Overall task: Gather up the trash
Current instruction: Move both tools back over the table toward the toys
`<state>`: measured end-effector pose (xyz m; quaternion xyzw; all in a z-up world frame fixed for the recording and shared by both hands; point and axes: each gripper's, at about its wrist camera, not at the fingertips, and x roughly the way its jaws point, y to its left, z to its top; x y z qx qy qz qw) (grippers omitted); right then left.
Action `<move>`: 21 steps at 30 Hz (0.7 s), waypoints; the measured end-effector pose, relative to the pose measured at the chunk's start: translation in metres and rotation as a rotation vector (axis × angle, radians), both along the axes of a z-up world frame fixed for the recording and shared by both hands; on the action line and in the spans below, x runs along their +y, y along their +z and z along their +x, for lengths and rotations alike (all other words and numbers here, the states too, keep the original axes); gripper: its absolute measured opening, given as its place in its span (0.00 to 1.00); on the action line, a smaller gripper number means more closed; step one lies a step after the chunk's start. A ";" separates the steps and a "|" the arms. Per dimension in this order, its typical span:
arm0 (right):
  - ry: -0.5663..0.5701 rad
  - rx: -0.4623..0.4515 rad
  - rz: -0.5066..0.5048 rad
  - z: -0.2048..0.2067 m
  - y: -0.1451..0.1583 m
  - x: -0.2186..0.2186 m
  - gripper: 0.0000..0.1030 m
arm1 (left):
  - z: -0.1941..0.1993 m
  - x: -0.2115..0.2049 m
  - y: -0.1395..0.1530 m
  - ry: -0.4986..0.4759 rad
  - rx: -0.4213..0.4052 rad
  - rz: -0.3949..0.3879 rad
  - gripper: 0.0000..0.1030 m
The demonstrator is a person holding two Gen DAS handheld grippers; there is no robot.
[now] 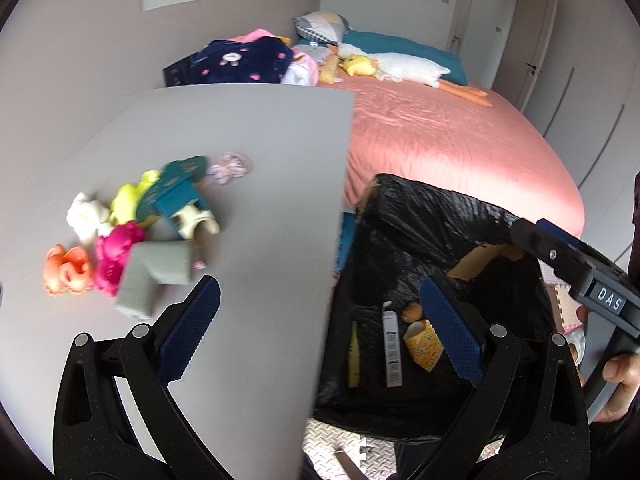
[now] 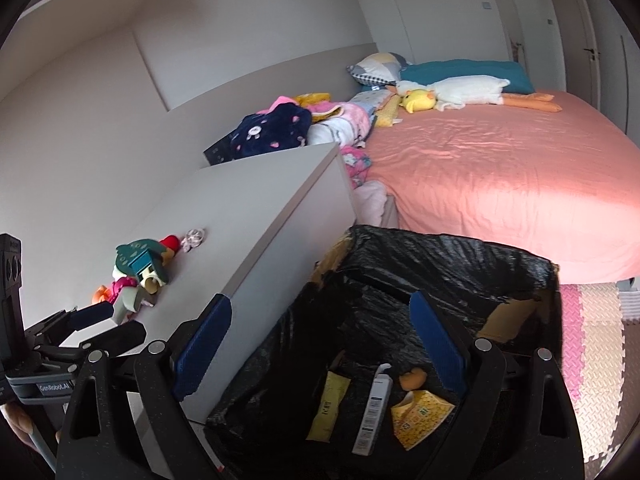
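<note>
Both grippers spread wide and empty over the counter edge and the trash bin.

The left gripper [image 1: 320,320] has its fingers [image 1: 188,328] wide apart, holding and touching nothing; one hangs over the grey counter [image 1: 248,208], the other over the black-lined trash bin [image 1: 440,216] standing just beside the counter, against the pink bed [image 1: 460,140]. The right gripper [image 2: 320,348] is equally wide open and empty above the bin. Inside the bin lie a yellow printed wrapper [image 2: 420,416], a white tube [image 2: 376,412], a flat yellow packet [image 2: 328,408] and a small orange lump [image 2: 412,378], its nature unclear. On the counter sits a blurred heap of scraps [image 1: 132,232]: teal carton, yellow, pink, orange and grey pieces, hard to identify. A hand [image 1: 616,384] is cut off at the frame edge.
</note>
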<state>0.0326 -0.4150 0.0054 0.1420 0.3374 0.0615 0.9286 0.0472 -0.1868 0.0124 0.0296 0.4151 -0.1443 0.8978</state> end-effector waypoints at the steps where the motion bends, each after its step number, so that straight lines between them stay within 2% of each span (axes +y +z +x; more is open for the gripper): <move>1: 0.015 0.003 -0.003 0.002 -0.001 0.007 0.88 | 0.000 0.006 0.000 0.012 0.000 -0.002 0.94; 21: 0.198 0.010 -0.059 0.044 -0.010 0.097 0.88 | 0.011 0.106 0.000 0.200 0.011 -0.035 0.94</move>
